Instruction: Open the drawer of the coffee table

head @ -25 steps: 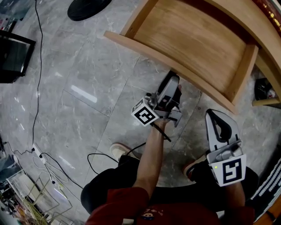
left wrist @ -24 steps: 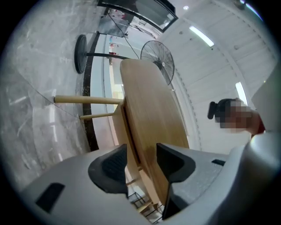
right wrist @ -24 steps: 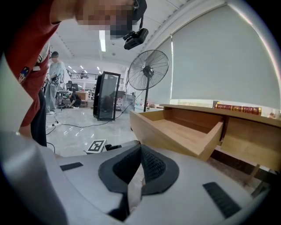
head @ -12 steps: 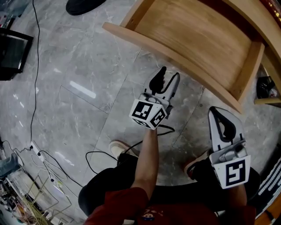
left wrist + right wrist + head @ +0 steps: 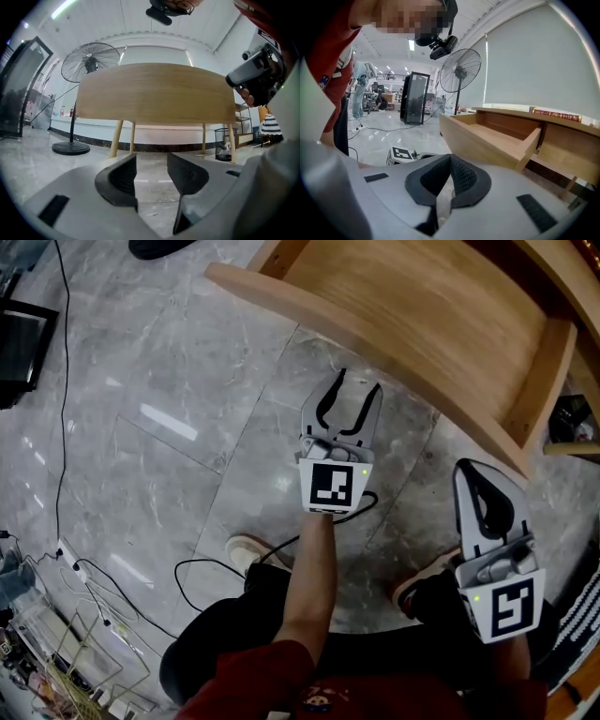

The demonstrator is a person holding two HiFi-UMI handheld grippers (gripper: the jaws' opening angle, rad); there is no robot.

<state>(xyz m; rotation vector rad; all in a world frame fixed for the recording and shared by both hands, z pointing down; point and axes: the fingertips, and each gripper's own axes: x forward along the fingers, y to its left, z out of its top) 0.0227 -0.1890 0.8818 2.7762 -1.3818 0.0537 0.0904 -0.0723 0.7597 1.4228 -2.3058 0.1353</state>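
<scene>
Pale wooden drawer (image 5: 422, 315), smooth and matt — above a glossy grey stone-look floor (image 5: 187, 362).

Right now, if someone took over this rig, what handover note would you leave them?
Left gripper: open, empty, aimed at the drawer front, apart from it.
Right gripper: shut, nothing in it, held near the drawer's right corner without touching.
Drawer: pulled well out of the coffee table; its inside looks bare.
Done: the drawer is open.
Left: nothing apparent; both grippers are clear of the drawer.
</scene>
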